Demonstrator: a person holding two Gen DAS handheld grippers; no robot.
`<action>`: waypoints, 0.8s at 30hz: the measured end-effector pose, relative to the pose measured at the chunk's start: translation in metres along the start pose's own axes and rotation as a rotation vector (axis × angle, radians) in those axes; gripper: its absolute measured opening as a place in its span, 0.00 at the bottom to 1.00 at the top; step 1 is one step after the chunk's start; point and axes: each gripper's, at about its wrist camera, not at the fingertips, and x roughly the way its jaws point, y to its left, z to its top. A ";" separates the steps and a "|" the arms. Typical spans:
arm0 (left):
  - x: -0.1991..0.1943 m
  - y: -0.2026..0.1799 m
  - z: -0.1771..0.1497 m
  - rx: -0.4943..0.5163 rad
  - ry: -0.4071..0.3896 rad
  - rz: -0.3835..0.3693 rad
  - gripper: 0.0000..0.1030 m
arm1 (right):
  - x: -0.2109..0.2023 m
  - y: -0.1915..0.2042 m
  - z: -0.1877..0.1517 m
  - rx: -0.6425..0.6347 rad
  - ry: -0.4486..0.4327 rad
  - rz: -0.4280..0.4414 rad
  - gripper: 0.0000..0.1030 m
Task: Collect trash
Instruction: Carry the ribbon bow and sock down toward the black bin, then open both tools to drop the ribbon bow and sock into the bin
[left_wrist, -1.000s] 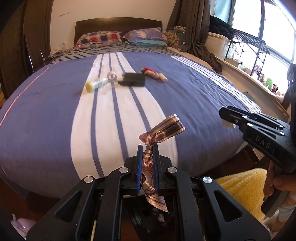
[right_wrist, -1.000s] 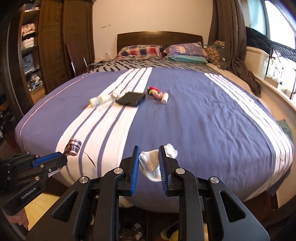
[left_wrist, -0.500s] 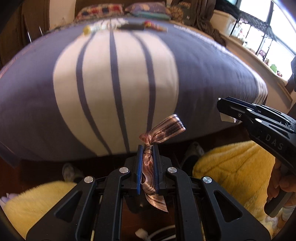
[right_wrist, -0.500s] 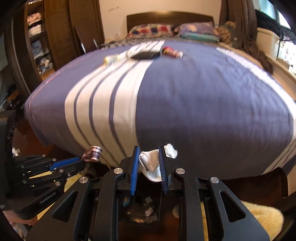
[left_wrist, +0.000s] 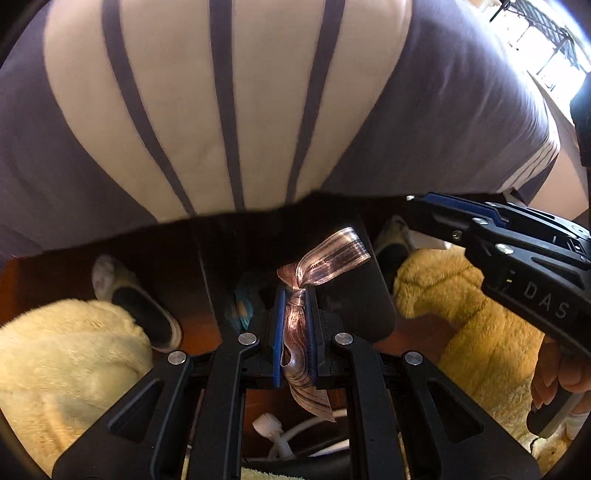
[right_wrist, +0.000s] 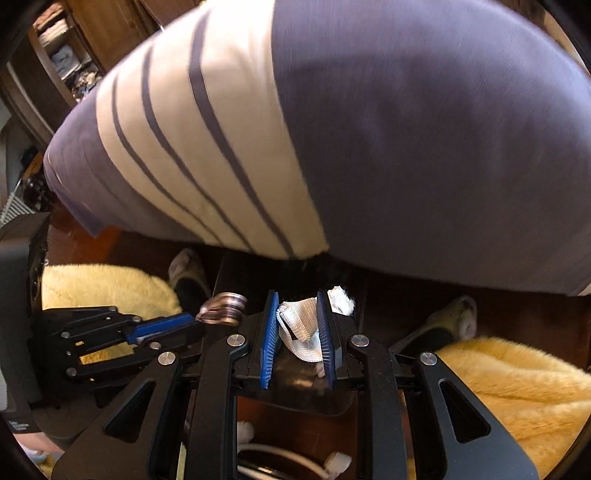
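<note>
My left gripper (left_wrist: 294, 295) is shut on a shiny copper-striped ribbon (left_wrist: 325, 260), whose loop sticks out past the fingertips. My right gripper (right_wrist: 297, 299) is shut on a crumpled white woven scrap (right_wrist: 301, 328), with a fluffy white bit at the right fingertip. Both point down at a dark bin (left_wrist: 364, 295) on the floor below the foot of the bed; it also shows in the right wrist view (right_wrist: 295, 391). The right gripper shows at the right of the left wrist view (left_wrist: 417, 201). The left gripper with the ribbon shows at the left of the right wrist view (right_wrist: 192, 319).
The bed with a purple and white striped cover (left_wrist: 221, 110) overhangs above. The person's yellow fluffy trouser legs (left_wrist: 66, 362) and slippers (left_wrist: 136, 299) stand either side of the bin. A white cable and plug (left_wrist: 273, 428) lie on the wooden floor.
Both grippers have tilted down from the bed top to the floor at the bed's foot, still holding the ribbon and the white scrap. The dark bin has come into view.
</note>
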 end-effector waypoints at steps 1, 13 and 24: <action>0.004 0.000 -0.001 0.001 0.013 -0.003 0.09 | 0.005 0.000 -0.001 0.003 0.015 0.005 0.21; 0.017 0.011 0.004 -0.019 0.044 -0.014 0.13 | 0.025 0.003 0.006 0.008 0.071 0.005 0.24; 0.002 0.015 0.008 -0.029 0.003 0.034 0.58 | 0.018 -0.003 0.013 0.030 0.030 -0.029 0.60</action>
